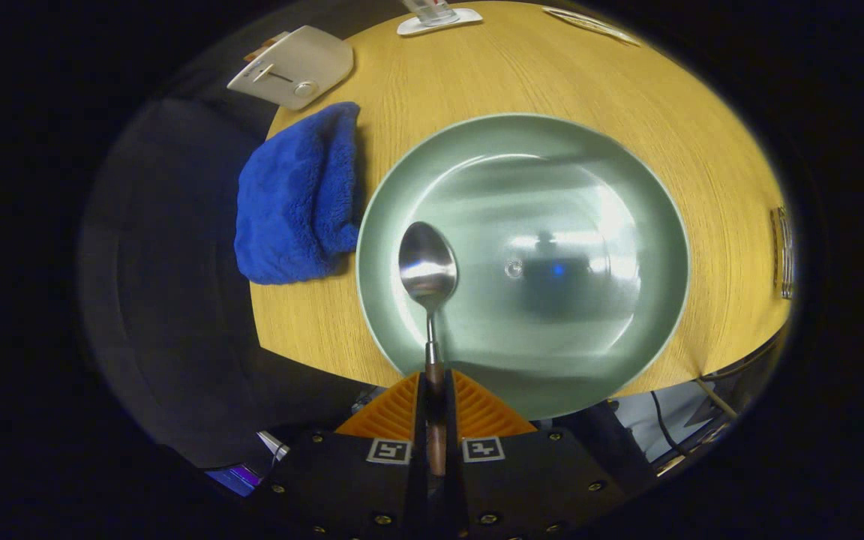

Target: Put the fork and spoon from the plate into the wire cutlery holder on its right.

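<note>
My gripper (433, 384) is shut on the spoon (427, 264), both fingers pressed on its brown handle. The steel bowl of the spoon sticks out ahead of the fingers, over the left part of the pale green plate (627, 187). I cannot tell whether the spoon touches the plate or hangs above it. The plate has nothing else on it and lies on the round wooden table (477, 75). At the table's right edge a bit of the wire cutlery holder (781, 253) peeks in.
A folded blue towel (297, 202) lies left of the plate, near the table's edge. Beyond it a white device (293, 67) overhangs the table. A white base (439, 19) and a flat piece (589, 22) sit at the far side.
</note>
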`<state>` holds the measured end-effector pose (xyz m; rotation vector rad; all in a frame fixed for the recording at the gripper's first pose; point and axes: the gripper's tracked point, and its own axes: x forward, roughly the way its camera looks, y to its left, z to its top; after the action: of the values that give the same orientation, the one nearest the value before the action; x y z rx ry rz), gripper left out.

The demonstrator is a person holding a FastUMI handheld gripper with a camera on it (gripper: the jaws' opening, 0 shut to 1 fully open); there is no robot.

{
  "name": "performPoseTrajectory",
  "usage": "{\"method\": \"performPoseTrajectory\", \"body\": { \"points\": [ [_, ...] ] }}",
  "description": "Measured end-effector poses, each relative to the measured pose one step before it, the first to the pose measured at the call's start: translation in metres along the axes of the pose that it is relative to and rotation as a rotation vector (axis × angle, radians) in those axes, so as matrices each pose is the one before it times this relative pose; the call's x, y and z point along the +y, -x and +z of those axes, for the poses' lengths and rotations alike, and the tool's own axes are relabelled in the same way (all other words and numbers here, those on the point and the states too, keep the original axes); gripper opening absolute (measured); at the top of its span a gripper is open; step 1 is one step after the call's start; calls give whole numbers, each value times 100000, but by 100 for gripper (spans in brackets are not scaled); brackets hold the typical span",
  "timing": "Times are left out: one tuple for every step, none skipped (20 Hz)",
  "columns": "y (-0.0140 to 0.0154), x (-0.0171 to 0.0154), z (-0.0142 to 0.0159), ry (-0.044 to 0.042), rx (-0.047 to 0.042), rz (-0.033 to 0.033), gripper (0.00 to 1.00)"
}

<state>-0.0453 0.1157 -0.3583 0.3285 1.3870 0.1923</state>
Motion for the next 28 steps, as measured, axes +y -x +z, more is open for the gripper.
{"method": "performPoseTrajectory", "body": {
  "points": [
    [-18, -275, 23, -124, 260, -614, 1],
    [214, -54, -99, 253, -29, 356, 1],
    [86, -346, 160, -809, -855, -358, 1],
    [98, -148, 213, -1013, -141, 158, 1],
    [101, -25, 195, -1112, -138, 365, 1],
    [84, -157, 75, -1037, -490, -51, 1],
    [117, -144, 22, -744, -290, -234, 1],
    [78, -40, 95, -340, -163, 37, 1],
    [1, -10, 6, -390, -26, 91, 1],
    [71, 91, 44, -317, -27, 277, 1],
    [156, 42, 30, -239, -60, 302, 1],
    [32, 107, 26, -221, -131, 227, 1],
    [113, 36, 23, -306, -179, 331, 1],
    [140, -8, 32, -370, -172, 254, 1],
    [99, 55, 233, -418, -256, 273, 1],
    [179, -46, 14, -489, -308, 212, 1],
    [215, -86, 95, -728, -506, 168, 1],
    [169, -119, 224, -744, -501, 119, 1],
    [159, -125, 225, -855, -600, 94, 1],
    [184, -182, 139, -1082, -694, 72, 1],
    [237, -232, 263, -1133, -820, 109, 1],
    [281, -306, 225, -1382, -973, 13, 1],
    [244, -272, 307, -1425, -1059, -34, 1],
    [191, -270, 235, -1236, -835, -48, 1],
    [351, -478, 143, -1640, -1054, -73, 1],
    [309, -306, 208, -1339, -796, 16, 1],
    [337, -386, 267, -1500, -933, 43, 1],
    [76, -290, 302, -1509, -935, 31, 1]
  ]
}}
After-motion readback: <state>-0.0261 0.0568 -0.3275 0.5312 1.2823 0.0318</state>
